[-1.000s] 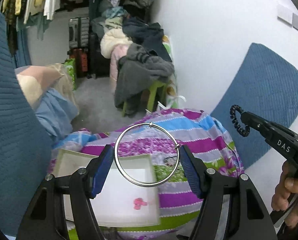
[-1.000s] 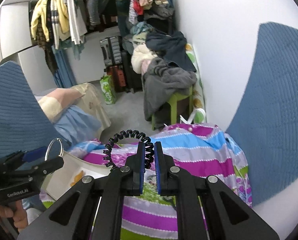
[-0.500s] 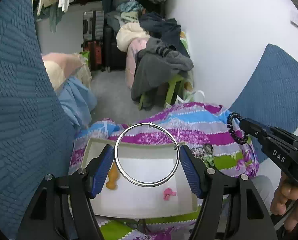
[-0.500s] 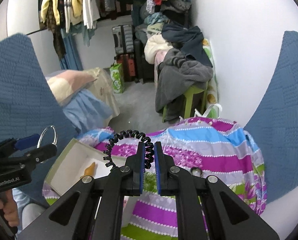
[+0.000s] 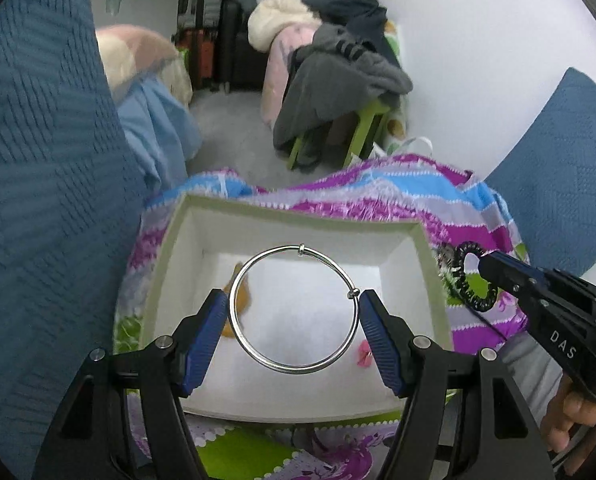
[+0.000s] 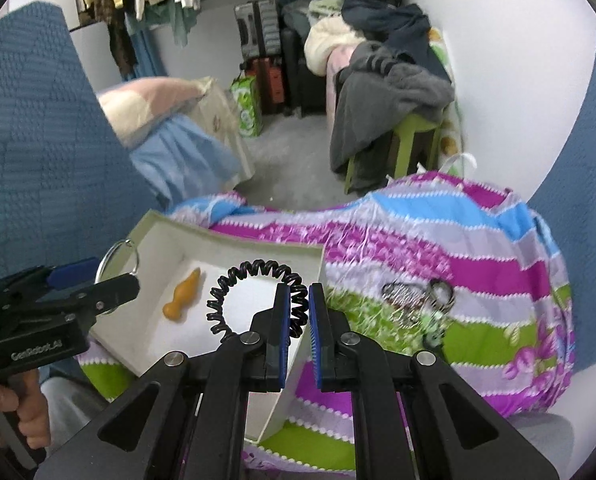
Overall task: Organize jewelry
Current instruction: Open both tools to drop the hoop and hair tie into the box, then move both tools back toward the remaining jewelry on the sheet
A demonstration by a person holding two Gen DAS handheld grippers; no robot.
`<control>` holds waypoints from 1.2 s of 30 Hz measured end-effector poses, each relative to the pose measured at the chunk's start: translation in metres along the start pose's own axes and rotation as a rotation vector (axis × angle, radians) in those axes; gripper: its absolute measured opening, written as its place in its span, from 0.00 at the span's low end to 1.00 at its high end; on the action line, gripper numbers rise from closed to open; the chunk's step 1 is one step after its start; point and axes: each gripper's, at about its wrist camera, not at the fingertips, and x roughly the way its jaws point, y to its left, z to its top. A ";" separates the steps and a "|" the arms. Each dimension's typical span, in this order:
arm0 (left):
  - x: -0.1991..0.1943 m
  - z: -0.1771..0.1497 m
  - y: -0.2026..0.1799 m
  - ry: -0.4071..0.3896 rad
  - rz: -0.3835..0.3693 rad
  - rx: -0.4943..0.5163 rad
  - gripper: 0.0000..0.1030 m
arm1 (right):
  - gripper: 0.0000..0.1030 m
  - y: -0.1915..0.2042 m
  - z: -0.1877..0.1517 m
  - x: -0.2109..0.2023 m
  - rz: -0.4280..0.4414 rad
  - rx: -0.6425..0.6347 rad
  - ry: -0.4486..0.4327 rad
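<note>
My left gripper [image 5: 294, 312] is shut on a silver bangle [image 5: 294, 369], which spans the gap between its blue pads and hangs over the open white box [image 5: 166, 264]. In the box lie an orange piece [image 5: 244, 294] and a small pink piece [image 5: 365, 356]. My right gripper [image 6: 296, 310] is shut on a black spiral hair tie [image 6: 254, 270], held above the box's right corner [image 6: 319, 254]. The same hair tie [image 5: 471, 280] shows at the right of the left wrist view. More jewelry [image 6: 417, 296] lies on the striped cloth [image 6: 437, 240] to the right of the box.
The box rests on a purple, blue and green striped cloth over a small surface. Blue textured panels [image 5: 38, 200] stand left and right. Beyond are a green stool with piled clothes [image 5: 337, 80], suitcases, hanging clothes and a white wall.
Both grippers have sunk toward the box, each with its piece still held. The box now fills more of both views, and the orange piece has come into sight.
</note>
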 end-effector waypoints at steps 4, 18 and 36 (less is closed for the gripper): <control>0.018 -0.011 0.005 0.039 0.002 -0.007 0.66 | 0.07 0.003 -0.009 0.013 0.002 -0.006 0.033; 0.029 -0.021 0.006 0.061 -0.016 -0.026 0.67 | 0.08 0.016 -0.026 0.036 0.027 -0.053 0.103; -0.063 0.010 -0.022 -0.151 0.071 -0.044 0.81 | 0.25 -0.001 0.015 -0.030 0.104 -0.075 -0.061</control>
